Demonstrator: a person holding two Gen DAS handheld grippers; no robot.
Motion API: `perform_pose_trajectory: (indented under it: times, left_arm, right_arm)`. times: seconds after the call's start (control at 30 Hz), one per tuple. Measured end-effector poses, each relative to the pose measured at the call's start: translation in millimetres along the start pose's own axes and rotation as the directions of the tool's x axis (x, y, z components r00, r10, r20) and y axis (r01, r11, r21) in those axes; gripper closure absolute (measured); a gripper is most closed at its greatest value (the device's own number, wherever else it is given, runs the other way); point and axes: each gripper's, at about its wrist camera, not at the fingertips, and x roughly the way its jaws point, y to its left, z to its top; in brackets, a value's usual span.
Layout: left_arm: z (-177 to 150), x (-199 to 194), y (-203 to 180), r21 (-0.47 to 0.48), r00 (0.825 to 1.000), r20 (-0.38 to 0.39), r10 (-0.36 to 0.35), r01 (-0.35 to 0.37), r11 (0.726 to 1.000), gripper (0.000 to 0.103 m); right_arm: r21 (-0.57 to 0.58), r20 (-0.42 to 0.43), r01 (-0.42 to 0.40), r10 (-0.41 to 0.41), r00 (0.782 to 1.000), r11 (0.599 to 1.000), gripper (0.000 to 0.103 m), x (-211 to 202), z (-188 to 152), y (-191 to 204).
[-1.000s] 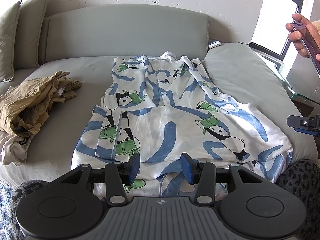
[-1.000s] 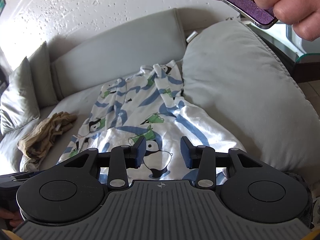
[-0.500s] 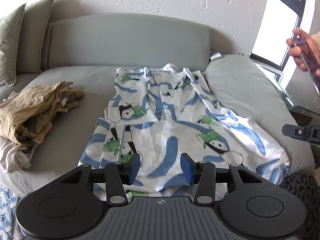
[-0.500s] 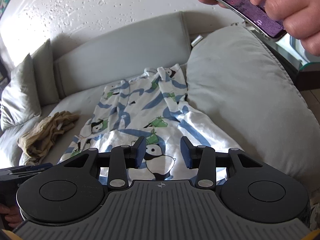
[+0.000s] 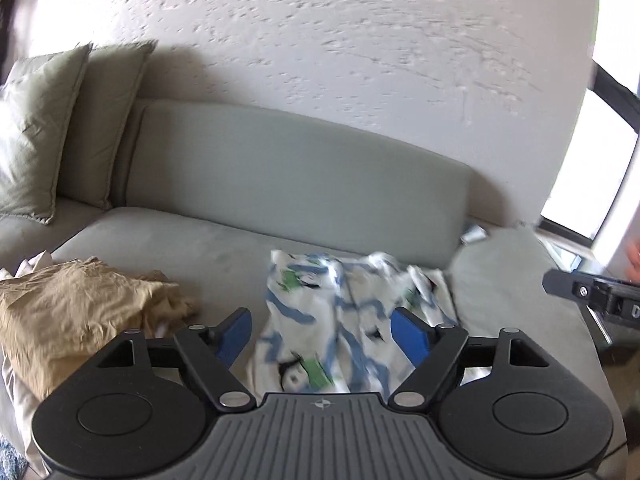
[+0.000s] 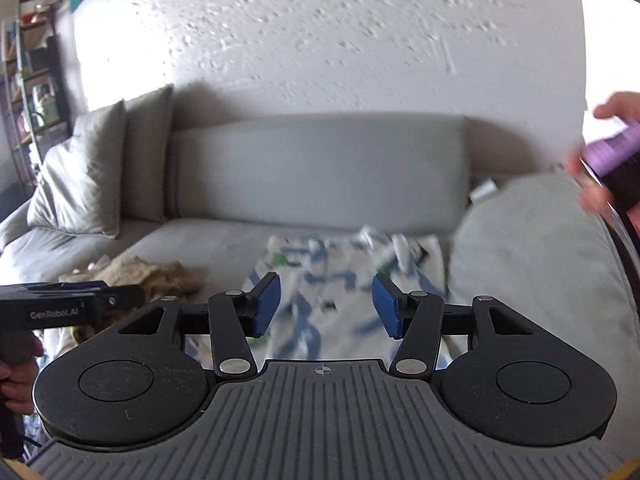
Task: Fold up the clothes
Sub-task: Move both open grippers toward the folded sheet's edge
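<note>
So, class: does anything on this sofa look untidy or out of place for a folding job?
Yes. A tan garment lies crumpled in a heap at the left of the sofa seat, unfolded, beside the panda-print garment, which lies spread out. At the right edge, a hand holding a purple phone intrudes into the right wrist view.

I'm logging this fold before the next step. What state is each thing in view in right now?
Panda-print garment: spread flat on the sofa, unfolded, not gripped.
Tan garment: crumpled in a heap to the left.
Left gripper: jaws opening, nothing between them.
Right gripper: jaws opening, nothing between them.
Phone: held in a hand at the right edge.
Throw pillows: upright against the sofa's back.
</note>
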Motion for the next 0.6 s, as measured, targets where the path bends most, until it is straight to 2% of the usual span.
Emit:
perform_pose_trajectory:
  times: [0.1, 0.2, 0.27, 0.3, 0.37, 0.4, 0.43, 0.5, 0.57, 0.6]
  left_arm:
    - [27.7, 18.5, 24.2, -0.144, 0.997, -0.052, -0.051, 0.043, 0.989, 0.024]
    - [43.8, 33.4, 42.9, -0.219, 0.991, -0.087, -0.1, 0.079, 0.973, 0.022]
    - [51.9, 43.6, 53.6, -0.254, 0.985, -0.112, -0.129, 0.097, 0.962, 0.023]
    - [53.1, 49.0, 57.6, -0.265, 0.981, -0.126, -0.149, 0.111, 0.958, 0.023]
    - [53.3, 60.3, 65.1, -0.298, 0.97, -0.152, -0.19, 0.139, 0.944, 0.024]
    - [52.8, 65.9, 68.3, -0.313, 0.965, -0.16, -0.208, 0.151, 0.938, 0.024]
    - [51.8, 71.3, 70.8, -0.323, 0.961, -0.164, -0.224, 0.162, 0.932, 0.024]
    - [49.1, 82.1, 75.7, -0.339, 0.955, -0.17, -0.245, 0.177, 0.924, 0.024]
    - [45.6, 93.7, 79.1, -0.328, 0.959, -0.177, -0.22, 0.153, 0.932, 0.024]
    - [44.1, 99.9, 80.2, -0.323, 0.961, -0.183, -0.206, 0.139, 0.936, 0.024]
  right_arm:
    - [-0.027, -0.023, -0.003, 0.002, 1.0, 1.0, 0.046, 48.4, 38.3, 0.9]
    - [-0.027, -0.079, 0.065, -0.067, 0.995, 0.998, 0.043, 109.2, 70.4, -10.0]
    - [-0.085, -0.111, 0.153, -0.162, 0.98, 0.985, 0.033, 155.3, 78.3, -20.7]
    - [-0.117, -0.138, 0.193, -0.208, 0.968, 0.974, 0.03, 180.6, 79.0, -27.7]
    - [-0.184, -0.186, 0.266, -0.299, 0.936, 0.946, 0.03, 231.2, 80.3, -41.9]
    - [-0.162, -0.267, 0.277, -0.313, 0.911, 0.947, 0.03, 256.5, 75.3, -55.7]
    - [-0.134, -0.355, 0.288, -0.317, 0.88, 0.948, 0.03, 281.9, 69.7, -70.4]
    - [-0.08, -0.52, 0.315, -0.309, 0.796, 0.946, 0.032, 332.7, 58.5, -99.6]
    - [-0.003, -0.555, 0.33, -0.276, 0.785, 0.944, 0.036, 358.6, 47.5, -120.9]
    - [0.018, -0.552, 0.326, -0.263, 0.791, 0.945, 0.037, 367.8, 43.1, -127.0]
